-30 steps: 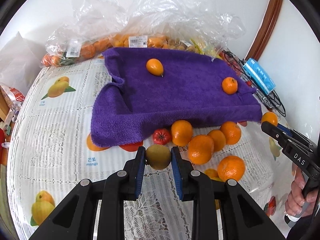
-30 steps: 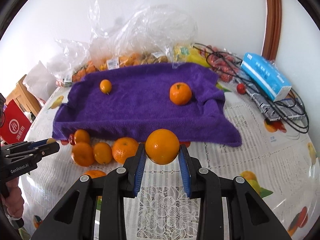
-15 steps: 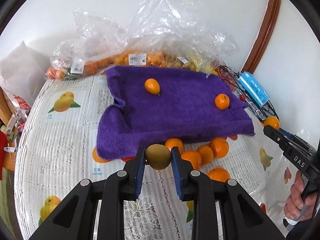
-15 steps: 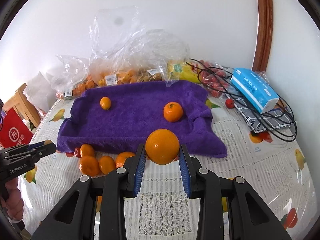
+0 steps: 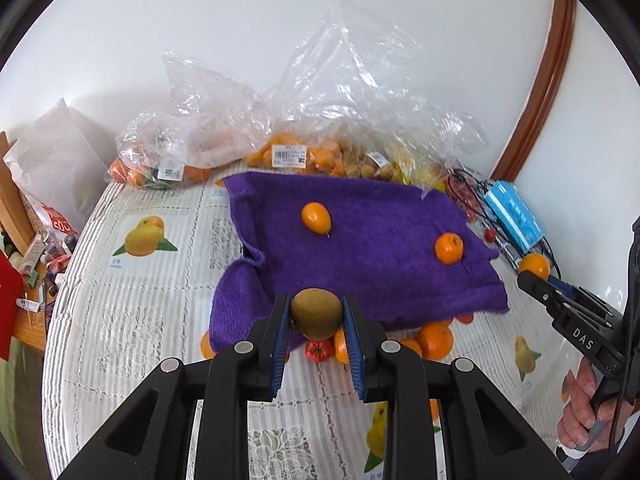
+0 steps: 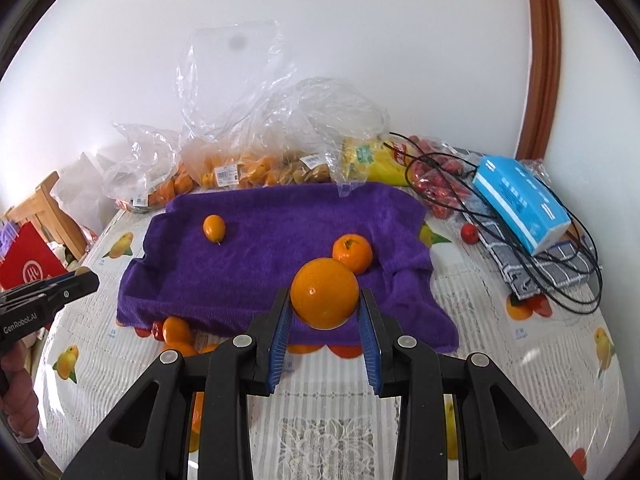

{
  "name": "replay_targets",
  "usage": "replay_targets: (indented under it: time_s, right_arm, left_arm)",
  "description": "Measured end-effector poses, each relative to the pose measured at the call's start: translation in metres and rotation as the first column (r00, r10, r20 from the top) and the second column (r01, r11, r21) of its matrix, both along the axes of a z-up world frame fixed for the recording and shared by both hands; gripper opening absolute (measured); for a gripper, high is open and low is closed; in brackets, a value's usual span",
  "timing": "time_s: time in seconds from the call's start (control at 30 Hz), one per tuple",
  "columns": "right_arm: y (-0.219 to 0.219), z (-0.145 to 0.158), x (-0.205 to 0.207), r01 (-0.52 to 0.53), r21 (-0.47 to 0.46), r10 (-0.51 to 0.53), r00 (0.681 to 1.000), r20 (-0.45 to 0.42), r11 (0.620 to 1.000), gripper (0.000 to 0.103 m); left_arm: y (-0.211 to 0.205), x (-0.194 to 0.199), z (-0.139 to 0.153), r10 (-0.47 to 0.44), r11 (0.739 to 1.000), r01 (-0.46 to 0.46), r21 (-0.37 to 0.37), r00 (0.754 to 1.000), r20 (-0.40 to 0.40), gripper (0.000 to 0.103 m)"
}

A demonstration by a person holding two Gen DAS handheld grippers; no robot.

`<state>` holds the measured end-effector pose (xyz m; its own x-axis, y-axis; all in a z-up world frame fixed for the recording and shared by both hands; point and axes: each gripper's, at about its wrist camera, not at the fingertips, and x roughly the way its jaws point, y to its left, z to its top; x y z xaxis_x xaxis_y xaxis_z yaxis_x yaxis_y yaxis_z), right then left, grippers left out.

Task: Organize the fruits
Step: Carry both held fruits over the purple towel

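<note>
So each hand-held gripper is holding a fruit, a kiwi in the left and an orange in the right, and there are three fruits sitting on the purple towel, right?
Not quite: the left wrist view shows only two fruits on the purple towel, a small oval orange fruit and a mandarin. The left hand-held gripper does hold the kiwi, the right hand-held gripper the orange.

Black tongs, blue ribbed pads, silver screws; "DAS", "GenRobot.AI" markings.

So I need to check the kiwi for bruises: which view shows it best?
The left wrist view: the kiwi sits close and sharp between the left tongs, its brown skin plain. The right wrist view shows only the left tongs' tips at the edge; no kiwi is visible there.
</note>
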<state>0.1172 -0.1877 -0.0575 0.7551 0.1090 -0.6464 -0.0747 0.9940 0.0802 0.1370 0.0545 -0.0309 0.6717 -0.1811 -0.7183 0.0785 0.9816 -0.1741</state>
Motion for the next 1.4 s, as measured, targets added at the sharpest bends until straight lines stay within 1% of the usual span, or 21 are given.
replay_targets:
  time_s: [0.1, 0.3, 0.5, 0.7, 0.97, 1.07, 1.2, 1.4]
  right_arm:
    - [0.001, 0.003, 0.007, -0.014, -0.010, 0.014, 1.000, 0.008, 1.000, 0.033]
    - [-0.001, 0.006, 0.021, -0.023, 0.000, 0.023, 1.000, 0.018, 1.000, 0.033]
    - [-0.002, 0.005, 0.032, -0.029, 0.002, 0.029, 1.000, 0.009, 1.000, 0.033]
    - [-0.005, -0.003, 0.044, -0.025, 0.026, 0.026, 1.000, -0.005, 0.999, 0.033]
    - [-0.008, -0.016, 0.059, -0.025, 0.033, 0.026, 0.999, -0.030, 0.999, 0.033]
    - [-0.008, -0.019, 0.063, -0.024, 0.035, 0.025, 0.999, -0.032, 0.999, 0.033]
    - [-0.010, -0.022, 0.070, -0.018, 0.050, 0.020, 0.999, -0.034, 0.999, 0.033]
    - [-0.010, -0.028, 0.082, -0.016, 0.055, 0.018, 0.999, -0.038, 0.998, 0.033]
  left_arm:
    - [0.002, 0.006, 0.001, 0.018, 1.000, -0.018, -0.002, 1.000, 0.002, 0.025]
    - [0.004, 0.017, 0.003, 0.034, 0.999, -0.034, -0.008, 0.999, 0.006, 0.025]
    - [0.005, 0.027, 0.002, 0.040, 0.999, -0.040, -0.008, 0.999, 0.003, 0.025]
    - [0.004, 0.038, -0.002, 0.043, 0.999, -0.043, -0.002, 0.999, -0.007, 0.025]
    - [-0.001, 0.055, -0.009, 0.038, 0.999, -0.038, 0.001, 0.999, -0.016, 0.025]
    - [-0.001, 0.062, -0.013, 0.041, 0.999, -0.041, 0.012, 0.999, -0.018, 0.025]
    - [0.002, 0.072, -0.018, 0.050, 0.999, -0.050, 0.005, 0.998, -0.031, 0.025]
    - [0.003, 0.085, -0.027, 0.057, 0.998, -0.056, 0.016, 0.997, -0.047, 0.025]
